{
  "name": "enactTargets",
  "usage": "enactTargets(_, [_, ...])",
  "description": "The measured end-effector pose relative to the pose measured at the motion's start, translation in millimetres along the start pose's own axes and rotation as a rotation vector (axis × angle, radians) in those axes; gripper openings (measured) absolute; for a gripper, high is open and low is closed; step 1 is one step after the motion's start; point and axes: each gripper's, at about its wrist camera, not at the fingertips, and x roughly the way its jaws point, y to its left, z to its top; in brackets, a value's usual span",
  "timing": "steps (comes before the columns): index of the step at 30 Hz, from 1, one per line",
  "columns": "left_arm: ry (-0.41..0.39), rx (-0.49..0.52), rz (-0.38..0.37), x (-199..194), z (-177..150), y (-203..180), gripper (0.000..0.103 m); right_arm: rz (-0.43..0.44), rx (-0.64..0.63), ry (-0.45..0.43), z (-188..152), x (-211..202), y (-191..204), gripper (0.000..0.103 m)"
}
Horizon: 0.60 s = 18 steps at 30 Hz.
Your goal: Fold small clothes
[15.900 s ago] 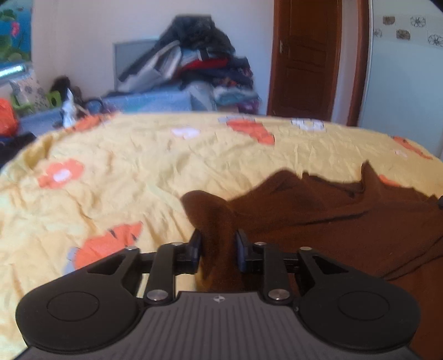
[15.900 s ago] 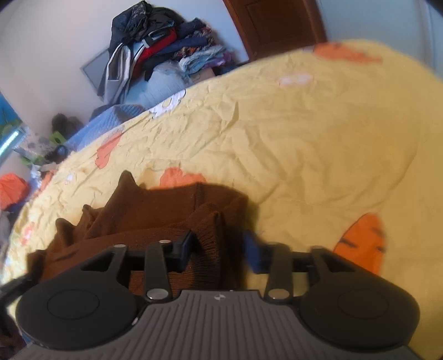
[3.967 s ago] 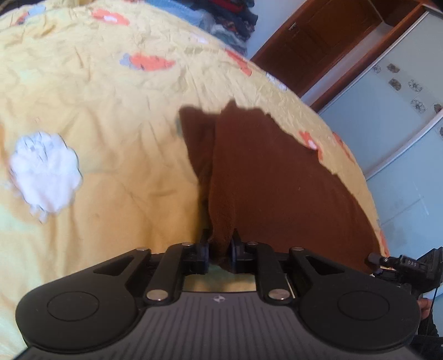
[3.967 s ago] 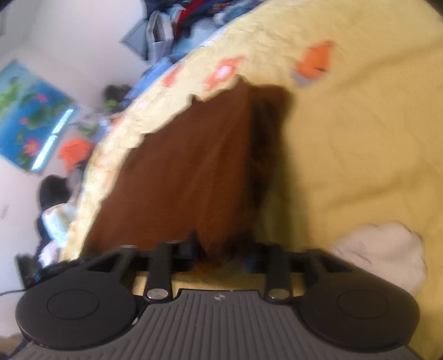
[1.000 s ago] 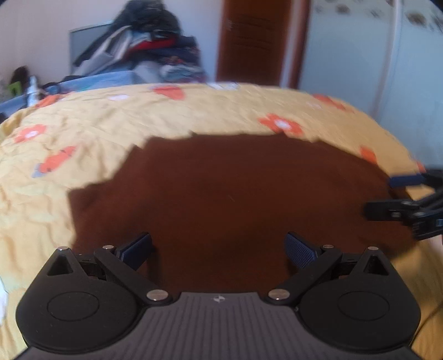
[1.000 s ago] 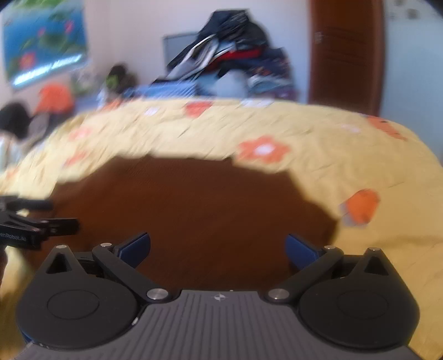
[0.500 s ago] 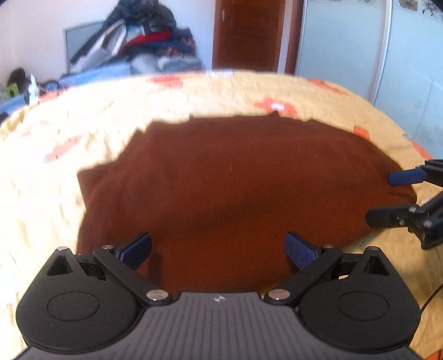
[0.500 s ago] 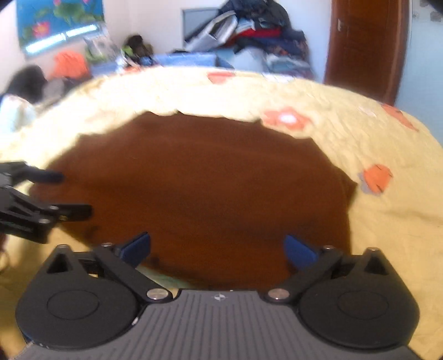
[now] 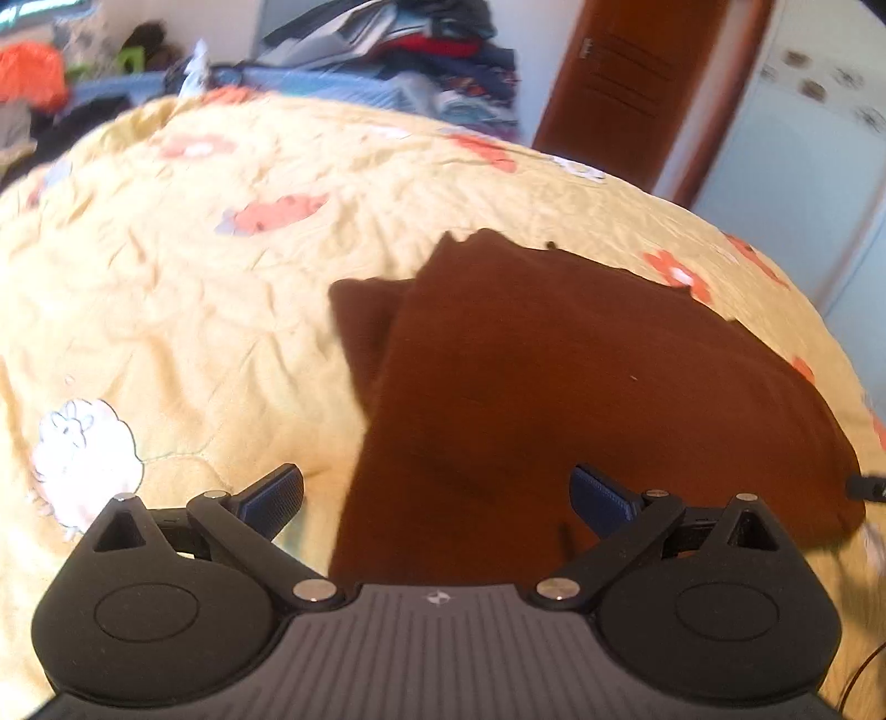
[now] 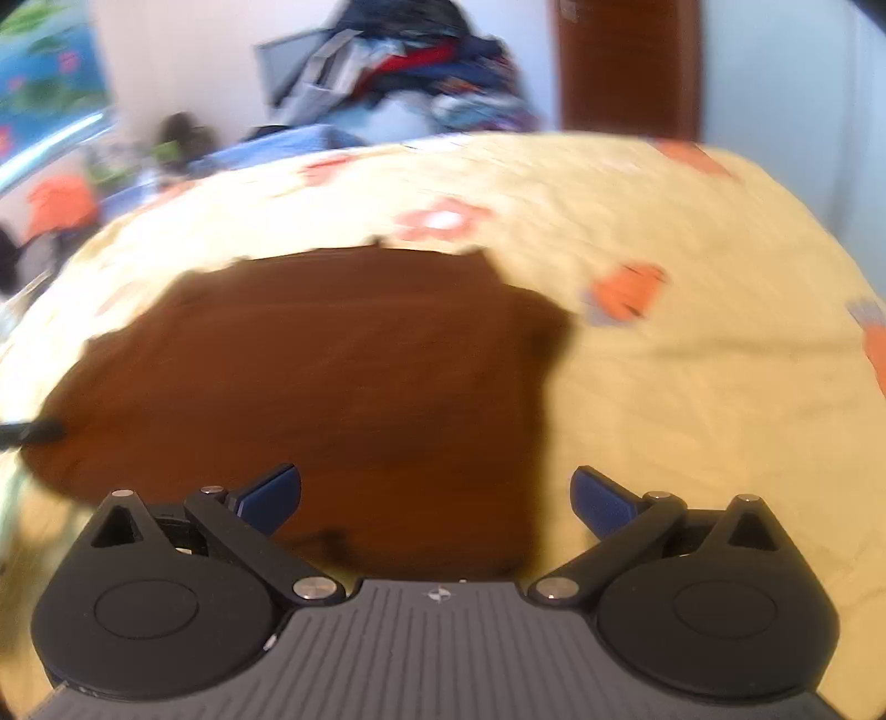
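A brown garment (image 9: 581, 387) lies folded flat on the yellow flowered bedspread (image 9: 194, 310). My left gripper (image 9: 437, 498) hovers at the garment's near left corner. Its jaws stand wide and are closing, with the garment's left edge between them and neither pad pressing on it. In the right wrist view the same brown garment (image 10: 332, 376) fills the middle. My right gripper (image 10: 437, 498) is open over its near right corner, and the right edge runs between the fingers. The right gripper's tip (image 9: 866, 487) shows at the garment's far side in the left wrist view. The left gripper's tip (image 10: 33, 431) shows likewise in the right wrist view.
A heap of clothes (image 9: 398, 50) is piled beyond the bed's far edge. A brown door (image 9: 620, 83) and a pale wardrobe (image 9: 803, 166) stand at the back right. A white flower patch (image 9: 83, 459) marks the bedspread left of my left gripper.
My left gripper has slid left and rolled, so the garment's left edge now sits between its jaws. My right gripper has moved right and lower, onto the garment's right edge.
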Motion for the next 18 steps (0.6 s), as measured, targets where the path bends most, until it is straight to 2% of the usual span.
enactTargets(1, [0.010,-0.004,-0.007,3,1,1,0.088,-0.010,0.015,0.017,2,7,-3,0.101])
enactTargets(2, [0.018,0.000,-0.020,6,2,0,0.067,-0.011,0.031,0.037,3,15,-9,0.096])
enactTargets(3, [0.008,0.012,-0.015,6,4,0,0.046,0.007,0.039,0.062,2,23,-12,0.082])
enactTargets(4, [0.016,0.017,-0.016,8,5,0,0.035,0.038,0.034,0.085,2,28,-18,0.067])
enactTargets(5, [0.027,-0.001,-0.029,11,7,5,0.022,0.033,-0.003,0.057,0,29,-16,0.056])
enactTargets(6, [0.030,-0.034,-0.046,7,8,11,0.017,0.029,-0.030,0.070,1,32,-15,0.041])
enactTargets(7, [0.025,-0.053,-0.060,1,8,16,0.016,0.034,-0.039,0.077,5,32,-16,0.028])
enactTargets(8, [0.018,-0.052,-0.068,-5,8,19,0.015,0.054,-0.036,0.078,7,29,-18,0.023])
enactTargets(9, [0.017,-0.038,-0.065,-8,6,20,0.013,0.060,-0.038,0.073,8,23,-21,0.021])
enactTargets(11, [0.048,-0.019,-0.033,-2,-5,23,0.012,0.035,-0.051,0.074,8,14,-25,0.020])
enactTargets(12, [0.022,-0.019,-0.049,-4,-10,26,0.013,0.027,-0.042,0.089,5,13,-29,0.020])
enactTargets(14, [0.034,-0.065,-0.063,-8,-8,30,0.014,0.042,-0.025,0.069,4,12,-31,0.022])
enactTargets(15, [0.043,-0.109,-0.083,-13,-7,33,0.015,0.038,-0.022,0.064,4,11,-30,0.040])
enactTargets(16, [0.040,-0.154,-0.108,-19,-7,37,0.015,0.011,-0.016,0.060,7,7,-28,0.066])
enactTargets(17, [0.032,-0.204,-0.135,-27,-8,40,0.019,-0.002,-0.009,0.032,8,-2,-27,0.077])
enactTargets(18, [0.032,-0.260,-0.167,-32,-11,42,0.037,0.005,-0.001,-0.022,10,-12,-24,0.082])
